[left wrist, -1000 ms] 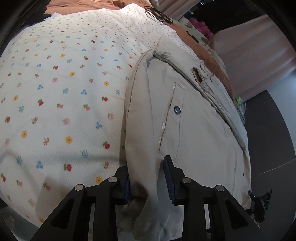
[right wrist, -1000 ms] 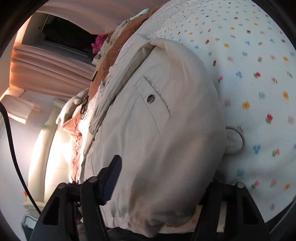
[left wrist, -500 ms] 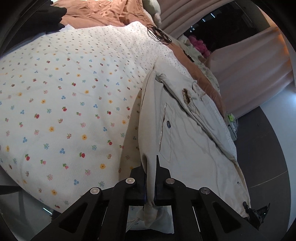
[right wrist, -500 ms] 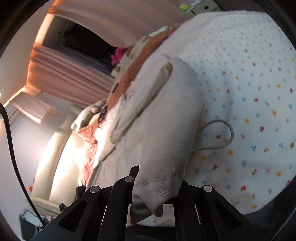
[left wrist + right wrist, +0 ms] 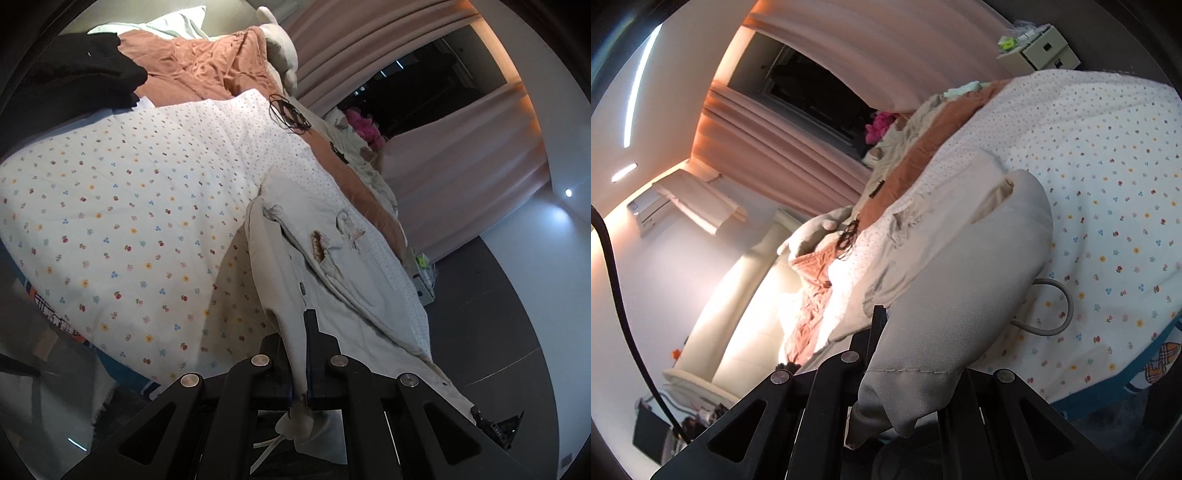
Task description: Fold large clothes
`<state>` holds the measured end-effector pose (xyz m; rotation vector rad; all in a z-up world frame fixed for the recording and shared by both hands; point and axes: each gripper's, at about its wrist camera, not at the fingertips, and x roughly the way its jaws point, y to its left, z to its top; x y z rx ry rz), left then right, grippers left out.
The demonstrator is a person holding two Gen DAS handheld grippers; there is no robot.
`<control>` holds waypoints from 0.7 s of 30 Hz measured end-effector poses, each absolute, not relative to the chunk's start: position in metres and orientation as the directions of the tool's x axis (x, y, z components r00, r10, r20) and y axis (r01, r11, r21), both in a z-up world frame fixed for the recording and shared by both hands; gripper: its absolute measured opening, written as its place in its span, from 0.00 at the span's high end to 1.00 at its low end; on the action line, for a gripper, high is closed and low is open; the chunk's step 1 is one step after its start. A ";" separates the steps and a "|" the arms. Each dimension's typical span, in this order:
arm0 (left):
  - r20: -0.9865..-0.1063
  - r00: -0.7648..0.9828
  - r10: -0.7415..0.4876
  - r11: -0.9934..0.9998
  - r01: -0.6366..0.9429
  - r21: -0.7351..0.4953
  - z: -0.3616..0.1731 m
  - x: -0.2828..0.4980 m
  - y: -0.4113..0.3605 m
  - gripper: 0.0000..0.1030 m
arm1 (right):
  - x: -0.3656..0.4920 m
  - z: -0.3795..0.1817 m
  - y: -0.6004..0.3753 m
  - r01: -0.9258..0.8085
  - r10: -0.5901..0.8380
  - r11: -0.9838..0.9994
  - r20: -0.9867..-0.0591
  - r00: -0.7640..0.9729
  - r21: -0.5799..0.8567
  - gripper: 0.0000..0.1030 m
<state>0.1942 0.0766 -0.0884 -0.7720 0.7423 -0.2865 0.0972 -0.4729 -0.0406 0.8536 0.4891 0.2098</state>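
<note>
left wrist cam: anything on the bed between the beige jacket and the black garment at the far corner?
In the left wrist view, only bare white floral bedspread lies between the beige cloth jacket and the black garment; the tangled black cord sits off to the side.

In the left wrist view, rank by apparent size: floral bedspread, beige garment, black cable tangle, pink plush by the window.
1. floral bedspread
2. beige garment
3. black cable tangle and pink plush: look alike, and both are far, so unranked.

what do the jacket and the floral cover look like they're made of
Jacket: matte beige woven cloth, probably cotton canvas; the right wrist view shows coarse weave and a stitched hem.
Floral cover: soft matte white fabric, likely cotton, with a fine textured surface and small printed flowers.
</note>
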 end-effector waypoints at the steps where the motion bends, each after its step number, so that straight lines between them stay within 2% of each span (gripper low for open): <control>1: -0.491 0.719 -0.492 0.690 -0.021 -0.723 -0.085 0.188 0.078 0.97 | 0.092 -0.037 -0.471 0.007 0.370 0.647 -0.322 0.872 0.762 0.93; 21: -0.301 0.808 -0.506 0.643 0.121 -0.756 0.006 0.080 0.112 0.96 | 0.007 0.024 -0.438 -0.170 0.413 0.646 -0.154 0.897 0.744 0.93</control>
